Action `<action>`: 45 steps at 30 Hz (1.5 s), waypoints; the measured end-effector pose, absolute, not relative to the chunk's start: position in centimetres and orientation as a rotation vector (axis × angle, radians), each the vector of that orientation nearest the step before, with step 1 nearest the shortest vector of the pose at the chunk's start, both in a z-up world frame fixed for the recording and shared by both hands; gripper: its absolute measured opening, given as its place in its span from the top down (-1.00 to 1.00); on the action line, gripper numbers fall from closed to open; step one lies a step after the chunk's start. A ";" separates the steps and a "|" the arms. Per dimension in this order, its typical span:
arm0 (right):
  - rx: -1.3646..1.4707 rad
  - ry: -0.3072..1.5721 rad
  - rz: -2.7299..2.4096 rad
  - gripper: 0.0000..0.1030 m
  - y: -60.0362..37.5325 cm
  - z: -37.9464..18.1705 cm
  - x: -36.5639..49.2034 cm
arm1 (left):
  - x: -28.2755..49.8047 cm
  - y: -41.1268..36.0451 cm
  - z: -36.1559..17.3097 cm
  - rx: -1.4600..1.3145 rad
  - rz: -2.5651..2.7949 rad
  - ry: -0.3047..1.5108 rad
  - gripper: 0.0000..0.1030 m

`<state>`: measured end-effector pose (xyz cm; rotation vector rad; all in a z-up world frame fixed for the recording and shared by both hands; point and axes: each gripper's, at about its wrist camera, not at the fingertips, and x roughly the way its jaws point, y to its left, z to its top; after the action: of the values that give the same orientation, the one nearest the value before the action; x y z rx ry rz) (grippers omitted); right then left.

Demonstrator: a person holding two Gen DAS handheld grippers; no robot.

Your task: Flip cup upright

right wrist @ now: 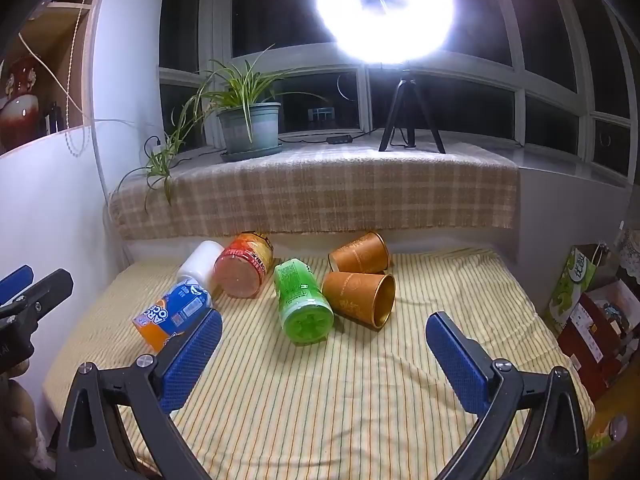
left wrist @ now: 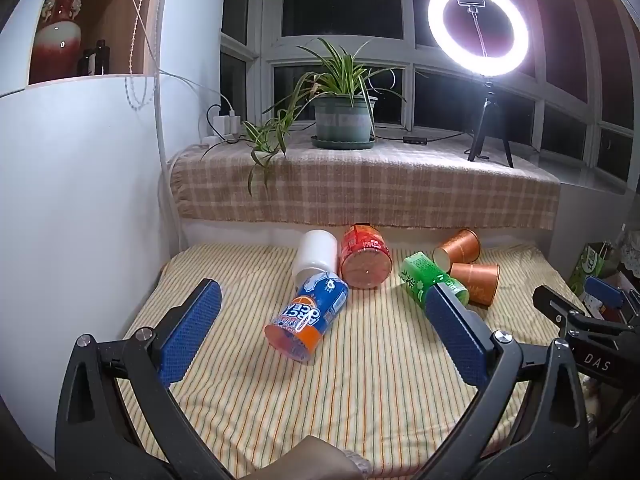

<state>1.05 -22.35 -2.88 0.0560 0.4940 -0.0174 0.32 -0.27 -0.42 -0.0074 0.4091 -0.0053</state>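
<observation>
Several cups lie on their sides on the striped cloth (left wrist: pixel 360 380). A blue and orange cup (left wrist: pixel 308 322) (right wrist: pixel 172 314) lies nearest the left gripper. Behind it lie a white cup (left wrist: pixel 316 254) (right wrist: pixel 202 262) and a red cup (left wrist: pixel 366 258) (right wrist: pixel 244 266). A green cup (left wrist: pixel 430 278) (right wrist: pixel 304 302) and two brown paper cups (left wrist: pixel 478 280) (right wrist: pixel 360 294), (left wrist: pixel 458 246) (right wrist: pixel 360 254) lie to the right. My left gripper (left wrist: pixel 322 312) is open and empty, short of the blue cup. My right gripper (right wrist: pixel 324 334) is open and empty, just short of the green cup.
A plaid-covered windowsill (left wrist: pixel 360 184) behind the cloth holds a potted plant (left wrist: pixel 344 120) and a lit ring light on a tripod (left wrist: pixel 480 24). A white cabinet (left wrist: pixel 80 200) stands at the left. Bags and boxes (right wrist: pixel 592 304) stand at the right.
</observation>
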 end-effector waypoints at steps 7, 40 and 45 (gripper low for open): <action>0.064 0.500 -0.017 -1.00 -22.7 -2.4 1.8 | 0.7 -0.3 -0.5 -0.009 -0.009 0.414 -1.00; 0.072 0.524 0.010 -0.99 -22.0 -2.2 3.3 | 2.7 -0.1 -0.3 -0.020 -0.009 0.442 -1.00; 0.072 0.524 0.010 -1.00 -22.0 -2.2 3.4 | 2.8 0.0 -0.2 -0.021 -0.011 0.444 -1.00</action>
<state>3.35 -21.95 -2.18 0.0716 0.5242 0.0100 2.77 -0.03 -0.19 -0.0214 0.4441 -0.0105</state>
